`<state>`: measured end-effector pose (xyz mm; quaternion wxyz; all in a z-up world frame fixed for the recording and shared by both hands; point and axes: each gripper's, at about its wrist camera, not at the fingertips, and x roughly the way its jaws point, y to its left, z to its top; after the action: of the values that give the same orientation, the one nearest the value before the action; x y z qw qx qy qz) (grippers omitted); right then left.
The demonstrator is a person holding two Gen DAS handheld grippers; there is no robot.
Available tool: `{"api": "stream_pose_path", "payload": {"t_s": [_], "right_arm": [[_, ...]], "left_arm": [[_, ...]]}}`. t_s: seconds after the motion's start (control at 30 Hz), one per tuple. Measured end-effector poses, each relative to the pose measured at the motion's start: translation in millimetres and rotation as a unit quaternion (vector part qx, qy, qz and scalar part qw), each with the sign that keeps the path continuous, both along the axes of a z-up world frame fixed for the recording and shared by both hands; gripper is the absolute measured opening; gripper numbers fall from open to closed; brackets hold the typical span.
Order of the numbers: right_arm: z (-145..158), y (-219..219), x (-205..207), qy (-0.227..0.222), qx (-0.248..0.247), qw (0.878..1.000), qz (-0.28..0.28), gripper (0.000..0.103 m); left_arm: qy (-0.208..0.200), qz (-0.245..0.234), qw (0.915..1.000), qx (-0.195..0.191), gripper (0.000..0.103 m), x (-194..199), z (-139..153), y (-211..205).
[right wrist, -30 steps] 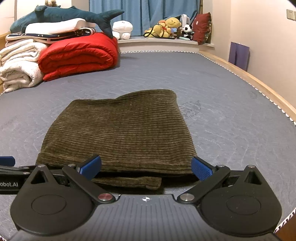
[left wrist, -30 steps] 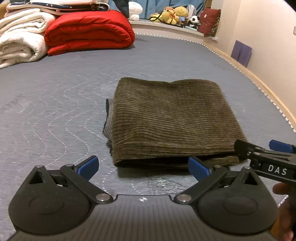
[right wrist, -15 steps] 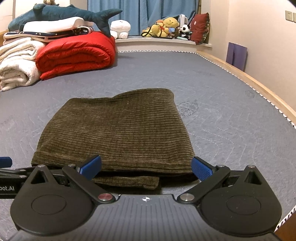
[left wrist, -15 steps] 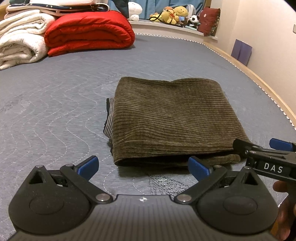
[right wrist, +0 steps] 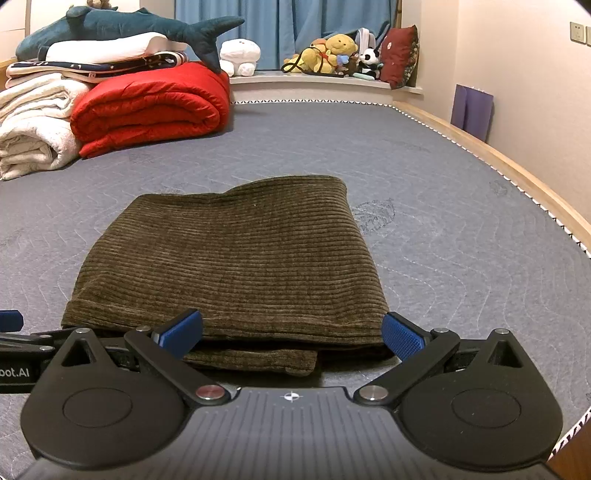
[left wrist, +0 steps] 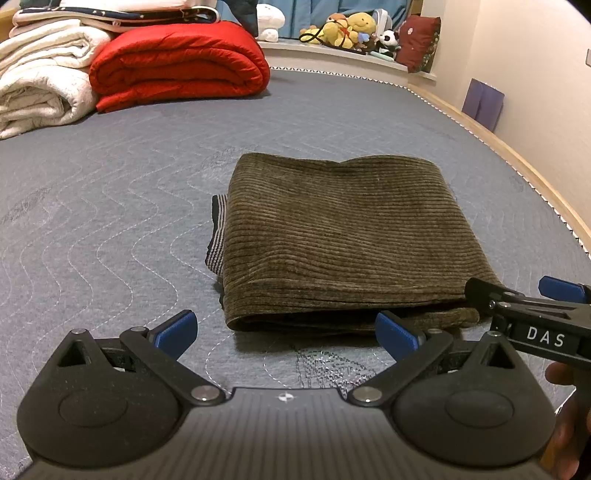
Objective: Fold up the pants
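Your right gripper [left wrist: 532, 306] reads "DAS" on its side, your left gripper [right wrist: 14, 332] shows cut-off "bot.AI"

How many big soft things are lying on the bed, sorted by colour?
Olive-brown: 1, the folded pants
Red: 1, the rolled quilt
White: 1, the folded blanket stack
Total: 3
Both hand-held grippers, left and right, are open and hold nothing.

A home bedroom. A grey quilted mattress [right wrist: 424, 192] fills the view, with folded blankets [right wrist: 147, 107] and stuffed toys [right wrist: 328, 51] beneath blue curtains [right wrist: 288, 29].
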<state>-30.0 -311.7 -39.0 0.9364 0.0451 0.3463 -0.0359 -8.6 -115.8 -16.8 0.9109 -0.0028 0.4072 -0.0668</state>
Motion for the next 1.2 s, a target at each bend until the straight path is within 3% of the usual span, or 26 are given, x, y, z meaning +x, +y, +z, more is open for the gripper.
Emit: {"api": "stream_pose_path", "payload": {"t_s": [0.4, 1.2], "right_arm": [[0.3, -0.6, -0.1, 0.0, -0.002, 1.0, 0.001, 0.102], [1.4, -2.1, -1.1, -0.002, -0.001, 1.0, 0.005, 0.102]], "left_arm": [[0.009, 0.002, 0.9999, -0.004, 0.103, 1.7, -1.2, 0.5], [-0.01, -0.022, 0.9997, 0.009, 0.103, -2.8, 0.3, -6.2]]}}
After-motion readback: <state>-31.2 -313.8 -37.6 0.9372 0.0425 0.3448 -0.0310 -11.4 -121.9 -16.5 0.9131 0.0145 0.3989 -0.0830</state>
